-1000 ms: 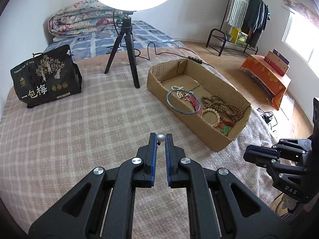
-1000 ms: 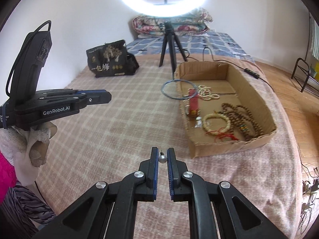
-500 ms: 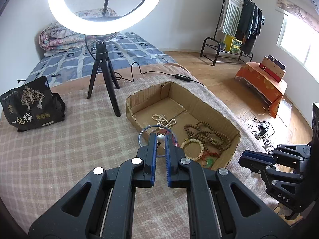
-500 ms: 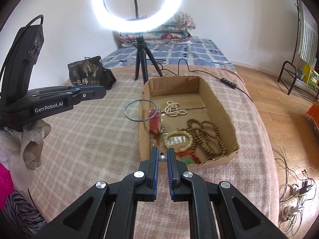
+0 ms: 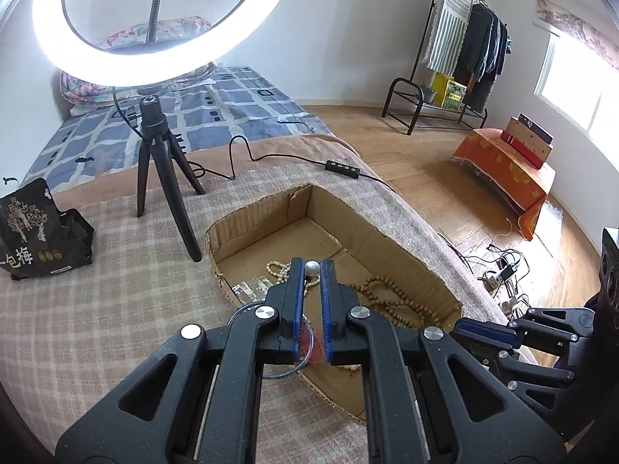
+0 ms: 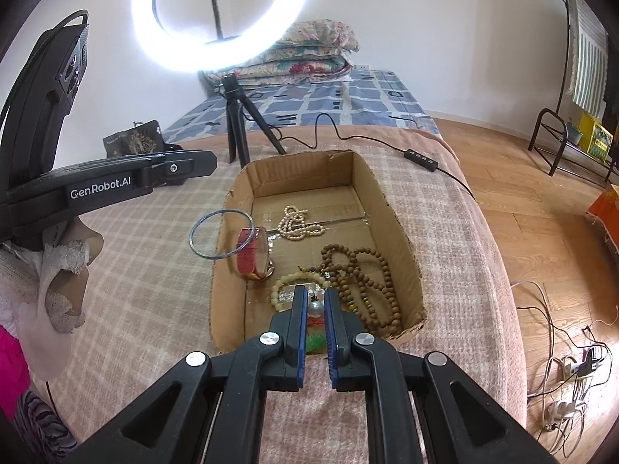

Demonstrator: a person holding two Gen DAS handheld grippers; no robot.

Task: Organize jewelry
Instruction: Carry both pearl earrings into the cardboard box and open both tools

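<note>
L gripper (image 5: 312, 270) is clamped on a small silver bead (image 5: 312, 267) at its tips; R gripper (image 6: 312, 305) pinches a pearl-like bead w/ a tiny cap (image 6: 315, 308) the same way. Both sets of jaws stand nearly together, w/ only the bead between.

What's changed: a sec ago both beads hung over the checked blanket (image 6: 147, 270), short of the box (image 6: 390, 208). Now both tips sit above the box interior, the L over the pale bead strand (image 5: 276, 268), the R over the near end by the cream bracelet (image 6: 298, 280) and brown beads (image 6: 363, 282). So the carry looks about done and the drop seems to be next. Height above the floor of the box can't be told.

Around that: a clear bangle (image 6: 222, 234) leans over the box's left wall against a red item (image 6: 249, 253). Further out stand the ring light (image 6: 220, 15) on its tripod (image 6: 240, 123), its cable w/ remote (image 6: 421, 156) and a black bag (image 5: 38, 239).

Risk, as a guess: round beads may roll or bounce on cardboard, so a low release seems wise.
</note>
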